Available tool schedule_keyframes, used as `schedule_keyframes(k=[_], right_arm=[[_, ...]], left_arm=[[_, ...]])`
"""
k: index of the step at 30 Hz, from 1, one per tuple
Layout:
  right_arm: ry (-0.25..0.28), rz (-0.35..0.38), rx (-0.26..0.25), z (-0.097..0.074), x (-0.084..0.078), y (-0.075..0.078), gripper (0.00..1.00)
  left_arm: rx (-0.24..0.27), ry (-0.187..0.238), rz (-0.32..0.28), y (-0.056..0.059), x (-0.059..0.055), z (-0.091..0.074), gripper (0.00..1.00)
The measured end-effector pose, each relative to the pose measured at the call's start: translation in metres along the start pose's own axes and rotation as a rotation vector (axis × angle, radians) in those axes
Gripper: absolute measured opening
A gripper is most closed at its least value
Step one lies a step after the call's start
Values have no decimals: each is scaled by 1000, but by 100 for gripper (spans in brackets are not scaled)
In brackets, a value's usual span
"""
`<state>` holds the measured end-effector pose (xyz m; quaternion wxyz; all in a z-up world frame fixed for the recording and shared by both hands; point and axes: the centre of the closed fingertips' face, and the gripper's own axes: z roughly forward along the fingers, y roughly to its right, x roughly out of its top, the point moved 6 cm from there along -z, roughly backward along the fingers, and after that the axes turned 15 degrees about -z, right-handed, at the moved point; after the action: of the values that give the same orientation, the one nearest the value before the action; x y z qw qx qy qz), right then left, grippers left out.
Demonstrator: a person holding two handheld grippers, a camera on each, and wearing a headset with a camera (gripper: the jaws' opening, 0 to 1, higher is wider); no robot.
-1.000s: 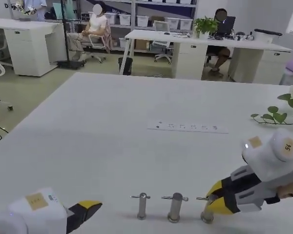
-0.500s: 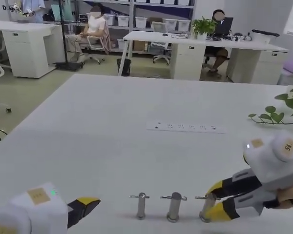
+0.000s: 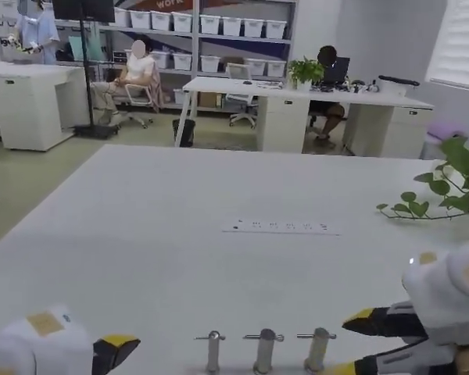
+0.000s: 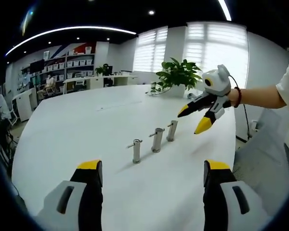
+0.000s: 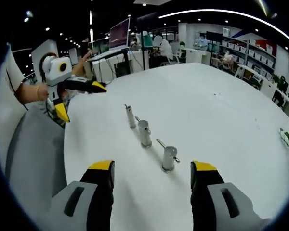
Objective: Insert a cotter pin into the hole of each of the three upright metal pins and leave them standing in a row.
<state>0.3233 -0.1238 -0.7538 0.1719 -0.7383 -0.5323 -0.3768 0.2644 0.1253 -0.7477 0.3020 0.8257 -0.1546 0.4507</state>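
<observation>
Three pins (image 4: pixel 157 139): upright in a row near the front edge of the table (image 3: pixel 180 234), between the two grippers. They are spaced apart, which leaves jaw room around each.
cotter pins (image 3: pixel 254 337): a thin cross-piece runs through the head of every pin, roughly along the row. I take these to be the cotter pins, already seated.
left gripper (image 4: pixel 153 166): held low and well to the left of the row. Its jaws are spread wide, with nothing between them and nothing touched. I judge it is kept there so it cannot knock the row over.
left pin (image 3: pixel 213 353): stands on its base, cross-piece in place, with clear table on its outer side.
middle pin (image 3: pixel 263 351): upright, with the broadest head of the three and its cross-piece sticking out on both sides.
right pin (image 3: pixel 316 349): upright, cross-piece through it, nearest of the three to the right gripper.
right gripper (image 5: pixel 151 167): released, jaws wide apart and empty. In its own view the right pin stands just ahead of the tips, not between them. In the head view the yellow tips are near that pin but apart from it.
plant (image 3: pixel 445 183): trails onto the table at the far right, well apart from the work.
task state: judged complete, with three pinned uprights in line and nothing gripped.
</observation>
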Motion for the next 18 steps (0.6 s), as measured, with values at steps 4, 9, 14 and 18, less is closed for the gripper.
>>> schedule_keyframes(k=[4,9,14,18], right_arm=[[34,47,-18,-8,4,-12,71],[60,100,-82,-15,4,-20,75],[67,115,-149,-21,4,-27,85],[90,158,-171,-25,5,-32,94]], left_arm=[[24,-14,20,0,0,-3,87],[52,2,-1,-1,4,-9,91],[83,25,-14,1,8,-15,96],[83,39,-35,5,10,-18,99]])
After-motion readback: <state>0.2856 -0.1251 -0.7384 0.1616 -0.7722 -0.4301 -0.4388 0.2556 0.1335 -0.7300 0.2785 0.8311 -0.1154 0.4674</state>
